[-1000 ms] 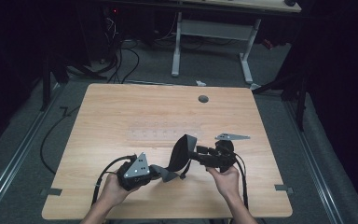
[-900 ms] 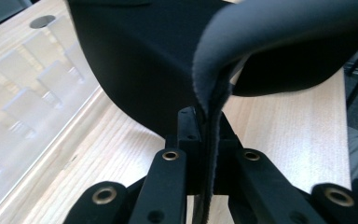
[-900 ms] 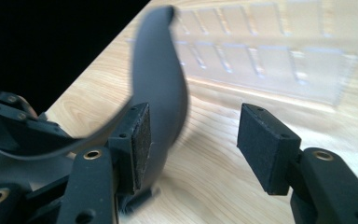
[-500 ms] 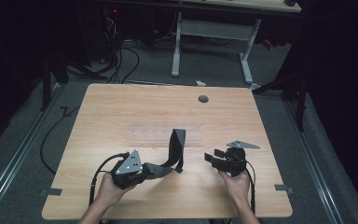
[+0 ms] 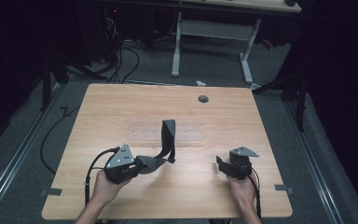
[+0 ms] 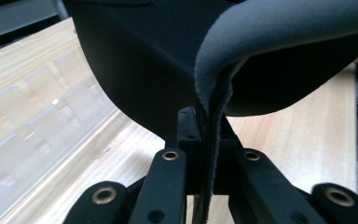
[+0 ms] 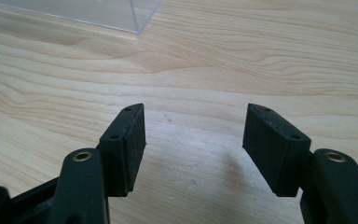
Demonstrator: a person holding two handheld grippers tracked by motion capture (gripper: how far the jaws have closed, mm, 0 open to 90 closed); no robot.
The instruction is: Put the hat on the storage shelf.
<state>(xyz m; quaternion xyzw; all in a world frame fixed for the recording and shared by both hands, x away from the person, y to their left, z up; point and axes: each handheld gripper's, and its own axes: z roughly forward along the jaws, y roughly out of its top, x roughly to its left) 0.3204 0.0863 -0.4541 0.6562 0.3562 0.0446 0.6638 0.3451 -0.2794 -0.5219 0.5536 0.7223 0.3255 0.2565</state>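
Dark grey strap [image 5: 164, 148] of soft, felt-like fabric, flat and band-shaped, edge slightly fuzzy in the left gripper view. One end is pinched at the left gripper [image 5: 137, 167], near the front edge of the tabletop [image 5: 270, 140], left of centre. From there it runs low toward the middle, then bends and stands upright, its free end curling over at the top.

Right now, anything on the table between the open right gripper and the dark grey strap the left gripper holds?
No. In the high view, bare light wood tabletop lies between the right gripper and the dark grey fabric strap clamped in the left gripper.
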